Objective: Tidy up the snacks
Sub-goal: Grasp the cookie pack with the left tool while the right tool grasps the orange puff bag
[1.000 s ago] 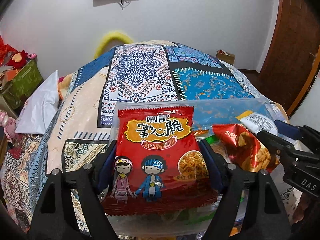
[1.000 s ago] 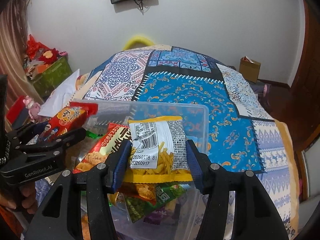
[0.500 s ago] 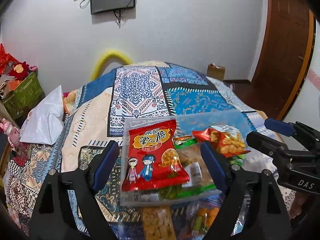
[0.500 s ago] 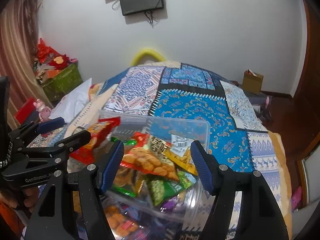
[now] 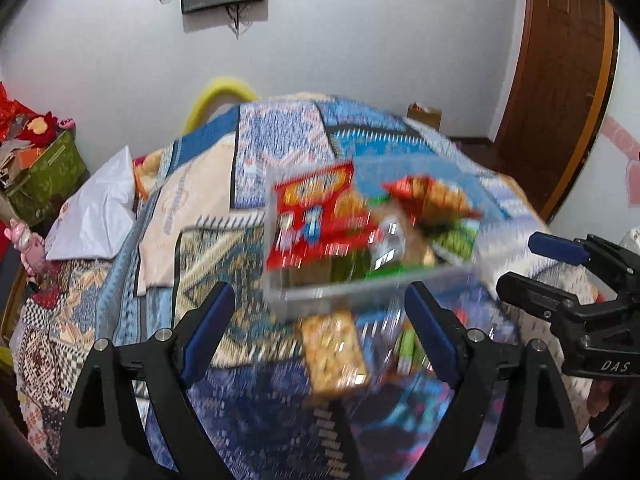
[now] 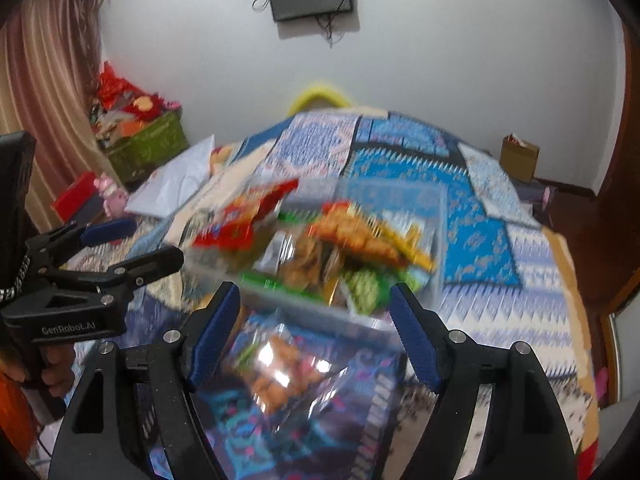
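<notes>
On patchwork bedspread [image 5: 200, 248], clear snack bin [image 5: 372, 292], white wall [image 5: 360, 40]

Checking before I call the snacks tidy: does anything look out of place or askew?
Yes. The clear bin is overfilled, its packets heaped at angles, and the red packet stands above the rim. One biscuit packet lies outside it on the quilt. The frames are blurred, so damage cannot be judged.

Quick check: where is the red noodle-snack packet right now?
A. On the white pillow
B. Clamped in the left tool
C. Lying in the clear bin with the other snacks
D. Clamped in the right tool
C: the red noodle-snack packet lies in the clear bin, beyond both empty tools.
</notes>
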`<control>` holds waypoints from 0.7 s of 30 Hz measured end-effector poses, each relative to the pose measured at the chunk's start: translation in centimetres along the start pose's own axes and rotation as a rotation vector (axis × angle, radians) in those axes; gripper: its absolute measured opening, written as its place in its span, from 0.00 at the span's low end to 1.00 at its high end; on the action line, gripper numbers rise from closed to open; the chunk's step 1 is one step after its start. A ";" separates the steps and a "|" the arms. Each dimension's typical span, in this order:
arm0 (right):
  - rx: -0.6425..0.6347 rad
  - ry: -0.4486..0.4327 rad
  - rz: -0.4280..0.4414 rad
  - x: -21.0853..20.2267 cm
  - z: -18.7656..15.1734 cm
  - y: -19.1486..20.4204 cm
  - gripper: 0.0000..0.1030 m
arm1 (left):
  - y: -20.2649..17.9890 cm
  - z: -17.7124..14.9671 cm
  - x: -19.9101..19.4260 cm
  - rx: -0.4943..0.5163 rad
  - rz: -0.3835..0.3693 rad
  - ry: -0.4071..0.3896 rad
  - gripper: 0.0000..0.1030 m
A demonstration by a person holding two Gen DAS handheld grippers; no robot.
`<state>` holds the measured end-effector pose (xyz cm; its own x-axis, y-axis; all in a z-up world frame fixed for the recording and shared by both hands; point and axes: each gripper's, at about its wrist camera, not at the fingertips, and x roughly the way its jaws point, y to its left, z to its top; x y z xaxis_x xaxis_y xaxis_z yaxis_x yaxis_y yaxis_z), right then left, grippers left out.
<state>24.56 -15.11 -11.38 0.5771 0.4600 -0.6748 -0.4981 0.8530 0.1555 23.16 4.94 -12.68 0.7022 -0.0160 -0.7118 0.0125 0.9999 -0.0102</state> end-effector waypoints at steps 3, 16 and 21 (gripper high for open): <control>0.003 0.060 0.027 1.4 -1.5 0.5 0.72 | 0.6 -1.8 0.4 -0.002 0.001 0.036 0.85; -0.064 0.236 0.084 7.9 -2.2 1.9 0.72 | 3.5 -6.7 1.7 -0.084 -0.008 0.131 0.85; -0.084 0.266 0.115 7.5 -3.8 2.3 0.77 | 3.9 -7.0 2.0 -0.114 -0.019 0.134 0.85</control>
<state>25.24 -10.62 -18.81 0.3295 0.4622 -0.8233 -0.6084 0.7708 0.1892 19.64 8.86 -19.00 0.6013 -0.0421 -0.7979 -0.0613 0.9932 -0.0986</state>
